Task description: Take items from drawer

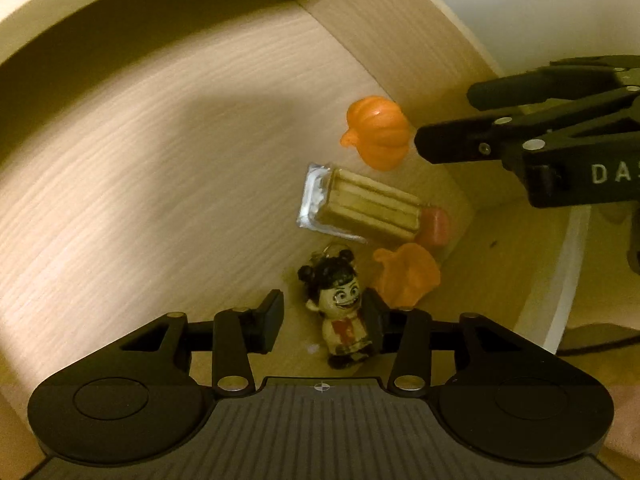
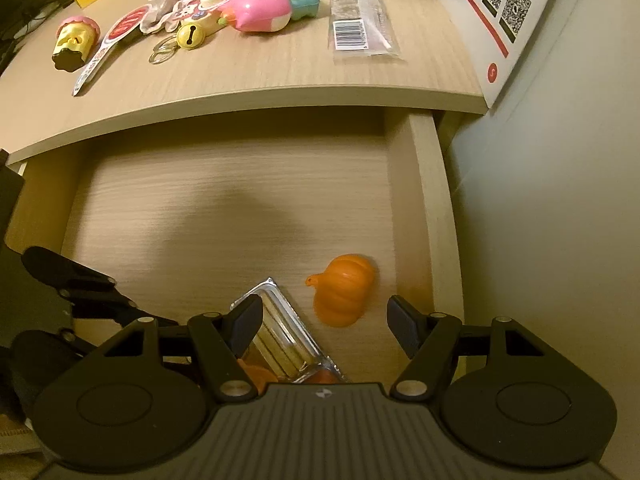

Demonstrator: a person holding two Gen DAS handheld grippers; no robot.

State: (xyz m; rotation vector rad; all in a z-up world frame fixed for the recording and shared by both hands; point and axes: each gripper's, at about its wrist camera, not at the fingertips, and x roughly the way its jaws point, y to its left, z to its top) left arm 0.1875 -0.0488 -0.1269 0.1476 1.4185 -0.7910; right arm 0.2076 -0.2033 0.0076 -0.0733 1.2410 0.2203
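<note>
The open wooden drawer (image 2: 428,200) holds a small cluster of items at its front right. In the left wrist view, a doll figurine keychain (image 1: 340,316) lies between the fingers of my open left gripper (image 1: 323,322), close against the right finger (image 1: 374,324). Beyond it are a foil wafer pack (image 1: 360,208), two orange toy pumpkins (image 1: 376,136) (image 1: 406,278) and a red piece (image 1: 436,226). My right gripper (image 2: 325,326) hovers open over the pumpkin (image 2: 344,290) and the wafer pack (image 2: 280,332), gripping nothing.
The tabletop (image 2: 260,68) above the drawer carries a pink toy (image 2: 260,8), a bell keychain (image 2: 190,36), a yellow figure (image 2: 74,42), a barcode packet (image 2: 360,24) and a white box (image 2: 500,8). The drawer's left floor (image 1: 160,200) is bare wood. A wall (image 2: 560,200) runs along the right.
</note>
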